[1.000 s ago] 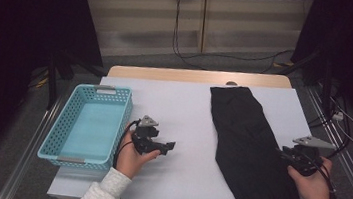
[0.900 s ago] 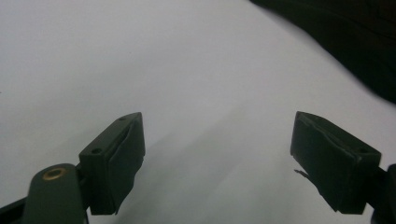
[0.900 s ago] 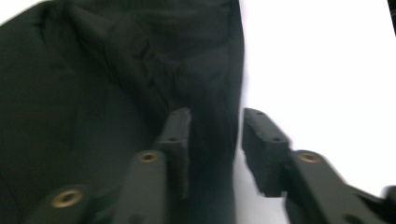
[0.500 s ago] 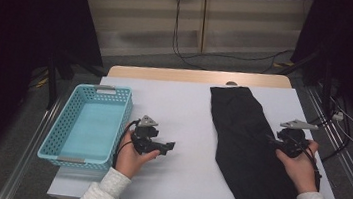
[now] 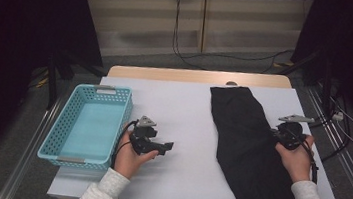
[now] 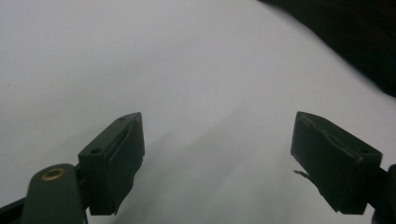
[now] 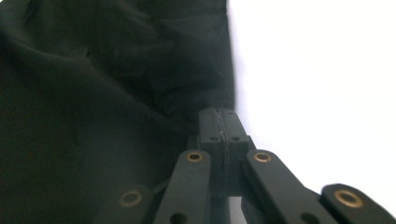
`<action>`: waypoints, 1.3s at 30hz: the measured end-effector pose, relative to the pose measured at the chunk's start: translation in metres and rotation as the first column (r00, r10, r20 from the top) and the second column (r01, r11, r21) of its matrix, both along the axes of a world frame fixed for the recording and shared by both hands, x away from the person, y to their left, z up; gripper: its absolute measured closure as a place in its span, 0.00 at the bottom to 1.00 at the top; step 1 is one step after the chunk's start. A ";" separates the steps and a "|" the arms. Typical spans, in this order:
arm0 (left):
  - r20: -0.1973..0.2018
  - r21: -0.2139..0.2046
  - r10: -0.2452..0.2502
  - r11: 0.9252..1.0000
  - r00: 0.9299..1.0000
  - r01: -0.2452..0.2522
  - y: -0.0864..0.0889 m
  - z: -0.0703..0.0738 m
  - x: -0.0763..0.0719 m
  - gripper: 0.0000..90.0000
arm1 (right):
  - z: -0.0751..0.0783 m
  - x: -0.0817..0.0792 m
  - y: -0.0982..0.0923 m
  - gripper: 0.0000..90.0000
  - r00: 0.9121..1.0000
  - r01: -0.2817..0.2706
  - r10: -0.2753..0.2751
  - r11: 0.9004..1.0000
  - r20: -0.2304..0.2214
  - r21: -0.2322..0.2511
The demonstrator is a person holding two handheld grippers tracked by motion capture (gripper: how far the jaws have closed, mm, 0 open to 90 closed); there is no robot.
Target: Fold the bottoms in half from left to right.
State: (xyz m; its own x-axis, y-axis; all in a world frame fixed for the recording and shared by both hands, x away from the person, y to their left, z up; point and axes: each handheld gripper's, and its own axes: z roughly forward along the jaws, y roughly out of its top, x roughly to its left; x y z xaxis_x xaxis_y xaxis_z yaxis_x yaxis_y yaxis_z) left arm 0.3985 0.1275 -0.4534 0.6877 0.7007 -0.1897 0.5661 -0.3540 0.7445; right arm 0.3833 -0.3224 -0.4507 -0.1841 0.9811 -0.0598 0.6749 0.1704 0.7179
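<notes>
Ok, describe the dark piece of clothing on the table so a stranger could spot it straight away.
Start at the white-covered table. On its right half a long black garment lies flat, running from the far edge to the near one. It is the table's single dark cloth; the basket at the left is turquoise.

A white-covered counter (image 5: 188, 111) is seen in a dimly lit room, backed by pale wall panels (image 5: 193, 26); black cables (image 5: 180, 44) are trailed across the grey floor (image 5: 133, 59).

Left gripper (image 6: 217, 158) agape, right gripper (image 7: 219, 122) seemingly clamped.
</notes>
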 end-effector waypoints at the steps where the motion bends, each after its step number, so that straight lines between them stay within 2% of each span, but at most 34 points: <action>1: -0.002 0.000 0.000 1.000 1.000 0.000 0.001 0.000 0.000 0.19 | 0.000 0.000 0.000 0.99 1.000 0.000 0.000 1.000 0.001 -0.009; 3: -0.002 0.002 0.005 1.000 1.000 -0.005 0.003 0.000 0.000 0.20 | -0.001 0.000 0.001 0.82 1.000 0.014 -0.014 1.000 0.014 -0.019; 4: -0.004 0.001 0.009 1.000 1.000 -0.009 0.003 0.000 0.000 0.19 | 0.000 0.000 0.003 0.80 1.000 0.008 -0.008 1.000 0.015 -0.024; 7: -0.005 0.007 0.007 1.000 1.000 -0.007 0.005 0.000 -0.001 0.19 | 0.004 -0.001 0.011 0.69 0.999 -0.003 0.005 0.999 0.042 -0.037; 9: -0.003 0.008 0.002 1.000 1.000 -0.002 0.004 0.001 -0.002 0.19 | 0.007 0.001 0.018 0.61 0.999 -0.014 0.015 0.999 0.044 -0.034; 12: -0.003 0.004 0.007 1.000 1.000 -0.007 0.005 0.002 -0.003 0.18 | 0.012 0.006 0.028 0.56 0.998 -0.040 0.039 0.999 0.055 0.018; 16: -0.006 0.009 0.008 1.000 1.000 -0.008 0.008 0.001 -0.005 0.17 | 0.016 0.015 0.045 0.44 0.995 -0.082 0.078 0.995 0.069 0.051; 22: -0.007 0.003 0.012 1.000 1.000 -0.012 0.012 0.002 -0.007 0.15 | 0.016 0.028 0.071 0.37 0.990 -0.126 0.119 0.987 0.073 0.098; 27: -0.013 -0.002 0.013 1.000 1.000 -0.013 0.016 0.002 -0.009 0.14 | 0.012 0.039 0.088 0.32 0.989 -0.141 0.136 0.985 0.059 0.104; 30: -0.009 0.000 0.011 1.000 1.000 -0.011 0.016 0.003 -0.010 0.14 | 0.009 0.044 0.096 0.28 0.988 -0.143 0.137 0.984 0.065 0.104; 32: -0.009 -0.001 0.009 1.000 1.000 -0.009 0.015 0.002 -0.011 0.14 | 0.006 0.047 0.101 0.28 0.988 -0.147 0.140 0.981 0.067 0.126; 39: -0.026 -0.006 0.005 1.000 1.000 -0.006 0.014 -0.001 -0.012 0.14 | -0.003 0.059 0.120 0.23 0.989 -0.146 0.143 0.986 0.039 0.082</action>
